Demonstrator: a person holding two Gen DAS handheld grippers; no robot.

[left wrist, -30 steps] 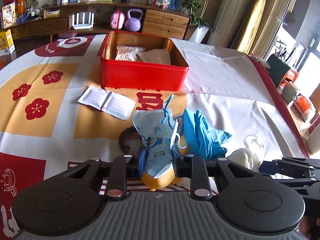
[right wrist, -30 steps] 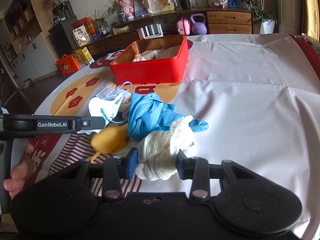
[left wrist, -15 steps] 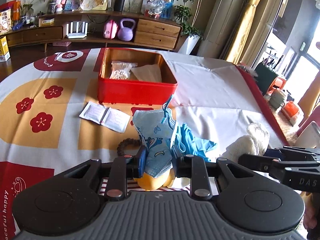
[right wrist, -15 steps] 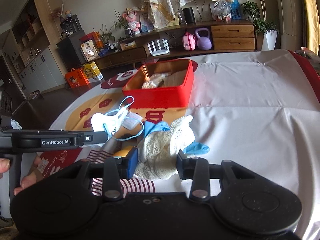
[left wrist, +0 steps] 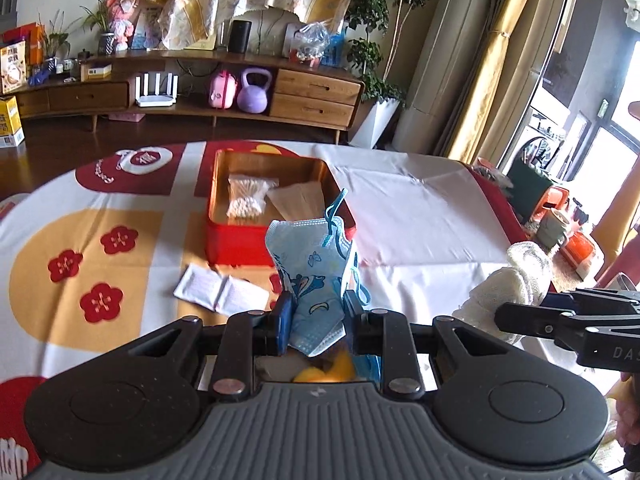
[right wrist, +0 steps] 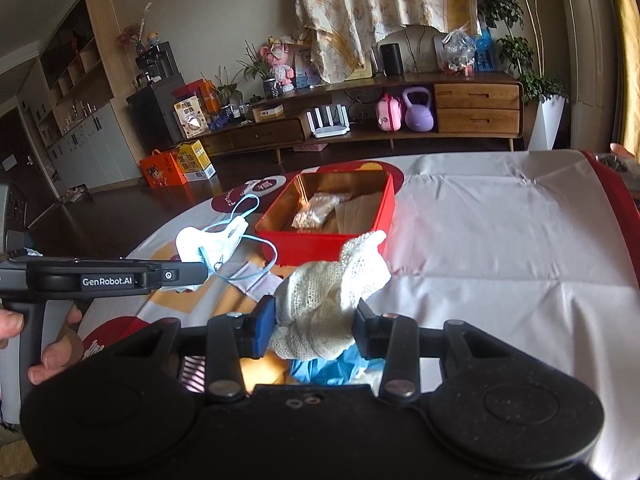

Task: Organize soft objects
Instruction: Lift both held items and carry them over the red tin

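Observation:
My left gripper (left wrist: 316,318) is shut on a light blue patterned face mask (left wrist: 312,268) and holds it lifted above the table; the mask also shows in the right wrist view (right wrist: 212,242). My right gripper (right wrist: 314,322) is shut on a white knitted cloth (right wrist: 332,296), also lifted; the cloth shows at the right in the left wrist view (left wrist: 516,280). A red box (left wrist: 232,244) stands ahead on the table, holding a bag of white beads (left wrist: 246,196) and a brown paper piece (left wrist: 298,200). It also shows in the right wrist view (right wrist: 304,244).
A blue glove (right wrist: 332,368) and a yellow-orange object (left wrist: 324,370) lie below the grippers. A white leaflet (left wrist: 220,292) lies left of the box front. The table's right edge is red-trimmed (left wrist: 496,204). A wooden sideboard (left wrist: 200,92) stands beyond the table.
Both grippers have risen from the table with the mask and the white cloth in them and moved closer to the red box. The glove and yellow object stayed below.

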